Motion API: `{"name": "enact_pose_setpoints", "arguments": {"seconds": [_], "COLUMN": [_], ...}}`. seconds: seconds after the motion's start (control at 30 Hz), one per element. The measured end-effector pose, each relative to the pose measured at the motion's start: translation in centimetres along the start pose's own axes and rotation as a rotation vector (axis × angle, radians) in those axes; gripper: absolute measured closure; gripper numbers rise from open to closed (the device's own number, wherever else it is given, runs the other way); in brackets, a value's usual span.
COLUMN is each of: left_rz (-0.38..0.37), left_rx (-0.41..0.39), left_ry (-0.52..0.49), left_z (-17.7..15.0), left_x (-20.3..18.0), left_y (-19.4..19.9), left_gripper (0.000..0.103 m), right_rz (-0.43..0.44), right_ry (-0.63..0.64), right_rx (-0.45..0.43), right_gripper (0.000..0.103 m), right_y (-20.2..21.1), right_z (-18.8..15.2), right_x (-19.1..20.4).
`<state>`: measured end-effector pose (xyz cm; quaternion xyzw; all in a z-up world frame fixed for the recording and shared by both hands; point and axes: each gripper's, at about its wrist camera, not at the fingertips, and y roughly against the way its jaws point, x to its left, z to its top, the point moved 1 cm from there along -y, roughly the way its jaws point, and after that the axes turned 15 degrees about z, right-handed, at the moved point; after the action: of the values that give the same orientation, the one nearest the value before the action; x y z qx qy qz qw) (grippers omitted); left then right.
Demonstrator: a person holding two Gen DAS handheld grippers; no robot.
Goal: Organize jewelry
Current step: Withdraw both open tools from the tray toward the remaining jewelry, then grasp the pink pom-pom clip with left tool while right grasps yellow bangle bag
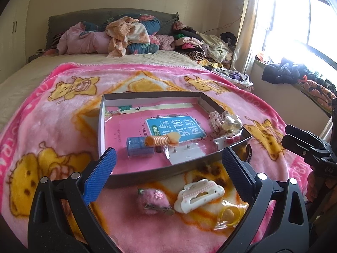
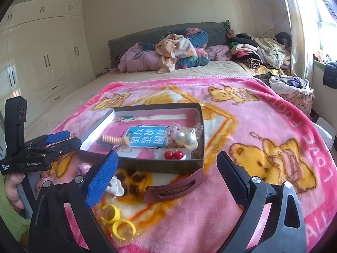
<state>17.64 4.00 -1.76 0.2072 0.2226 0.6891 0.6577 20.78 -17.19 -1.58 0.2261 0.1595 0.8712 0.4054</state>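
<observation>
A shallow dark box point(image 1: 160, 169) point(image 2: 143, 164) lies on the pink bear blanket, holding an orange spiral tie point(image 1: 158, 140) point(image 2: 114, 140), a blue piece point(image 1: 139, 147), pearl pieces point(image 2: 187, 138) point(image 1: 230, 123) and red beads point(image 2: 173, 155). In front of the box lie a white claw clip point(image 1: 199, 195), a pink fuzzy hair clip point(image 1: 152, 199), bagged yellow rings point(image 2: 114, 218) point(image 1: 229, 215) and a maroon hair clip point(image 2: 174, 188). My left gripper point(image 1: 168, 168) is open above the white and pink clips. My right gripper point(image 2: 168, 175) is open above the maroon clip.
The pink blanket point(image 1: 52, 126) covers the bed's near end. Piled clothes and bedding point(image 1: 130, 35) lie at the headboard. A window point(image 1: 299, 21) is at right, wardrobes point(image 2: 46, 59) at left. Each gripper shows at the other view's edge point(image 1: 305, 147) point(image 2: 42, 149).
</observation>
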Motion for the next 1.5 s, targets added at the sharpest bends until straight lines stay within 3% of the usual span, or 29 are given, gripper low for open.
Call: {"name": "enact_pose_setpoints", "arguments": {"seconds": [0.93, 1.43, 1.5], "left_rz": [0.058, 0.001, -0.013], "left_rx": [0.081, 0.172, 0.186], "left_ry": [-0.018, 0.008, 0.017], "left_z": [-3.8, -5.4, -5.5], "left_x": [2.9, 3.4, 3.4], "left_y": [-0.5, -3.0, -3.4], "left_gripper": [0.012, 0.012, 0.016], "right_rz": [0.077, 0.126, 0.130], "right_ry": [0.126, 0.196, 0.196], "right_rx": [0.172, 0.352, 0.366], "right_gripper": [0.011, 0.012, 0.012], "right_y": [-3.4, -6.9, -7.2], "right_z": [-4.2, -7.7, -8.0], "right_x": [4.3, 6.4, 6.4]}}
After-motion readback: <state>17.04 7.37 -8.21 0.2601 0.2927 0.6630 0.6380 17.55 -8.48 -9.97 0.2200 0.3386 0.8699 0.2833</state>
